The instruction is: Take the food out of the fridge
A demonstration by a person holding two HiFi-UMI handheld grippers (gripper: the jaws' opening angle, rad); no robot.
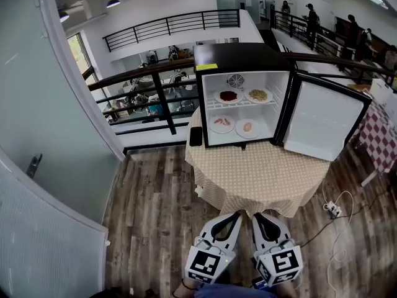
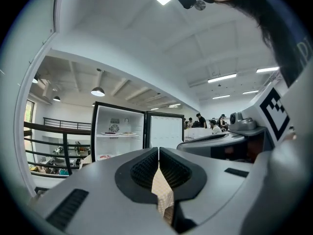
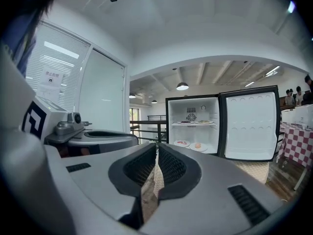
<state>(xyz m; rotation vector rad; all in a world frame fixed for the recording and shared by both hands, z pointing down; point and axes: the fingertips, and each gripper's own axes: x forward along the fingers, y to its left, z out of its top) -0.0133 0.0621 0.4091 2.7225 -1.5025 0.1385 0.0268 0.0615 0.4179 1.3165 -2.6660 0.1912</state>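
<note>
A round, cloth-covered table [image 1: 260, 179] stands on the wood floor [image 1: 149, 210]. On it sits the open fridge [image 1: 239, 58], with a dark flat thing [image 1: 196, 136] propped just left of the fridge.

One fridge [image 1: 239, 58], one tabletop [image 1: 260, 172], four plates [image 1: 228, 95]: two above, two below. Two claws: left claw [image 1: 231, 216], right claw [image 1: 262, 216].

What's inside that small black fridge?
Four white plates of food: two on the wire shelf, two beneath it. A round fan grille sits behind. The foods are too small to identify.
</note>
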